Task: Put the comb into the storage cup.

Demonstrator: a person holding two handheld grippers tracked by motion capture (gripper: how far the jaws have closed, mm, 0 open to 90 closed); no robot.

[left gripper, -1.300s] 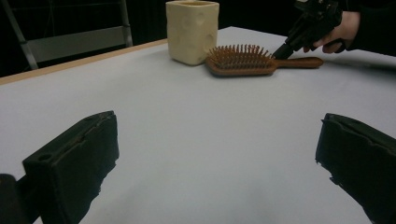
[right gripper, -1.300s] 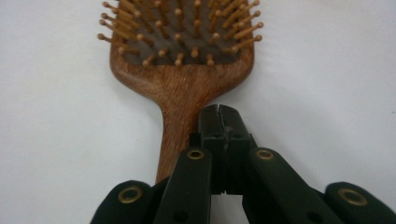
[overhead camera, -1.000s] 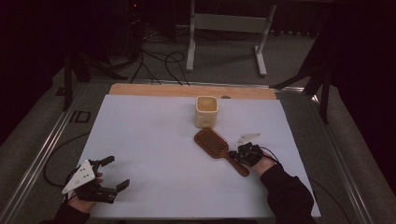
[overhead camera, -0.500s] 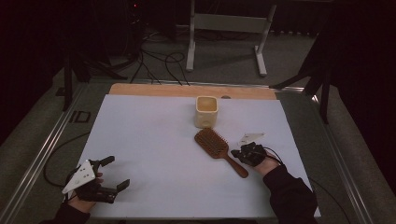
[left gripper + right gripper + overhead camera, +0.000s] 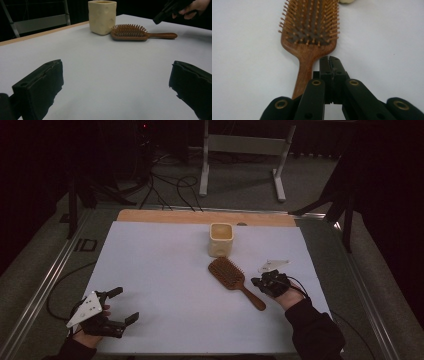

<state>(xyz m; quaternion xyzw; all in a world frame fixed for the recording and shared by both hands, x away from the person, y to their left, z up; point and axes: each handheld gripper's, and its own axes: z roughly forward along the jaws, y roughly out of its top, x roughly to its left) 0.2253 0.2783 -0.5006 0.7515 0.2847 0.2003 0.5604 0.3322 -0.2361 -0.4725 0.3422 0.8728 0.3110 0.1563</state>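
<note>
Right gripper view — clenched right hand-held gripper (image 5: 329, 60) empty, just beside hairbrush (image 5: 310, 32) handle.

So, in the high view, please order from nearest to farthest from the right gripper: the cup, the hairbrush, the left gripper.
1. hairbrush: just left of the right gripper, handle beside it.
2. cup: farther up the table, beyond the brush head.
3. left gripper: far across the table, near the bottom left corner.
</note>
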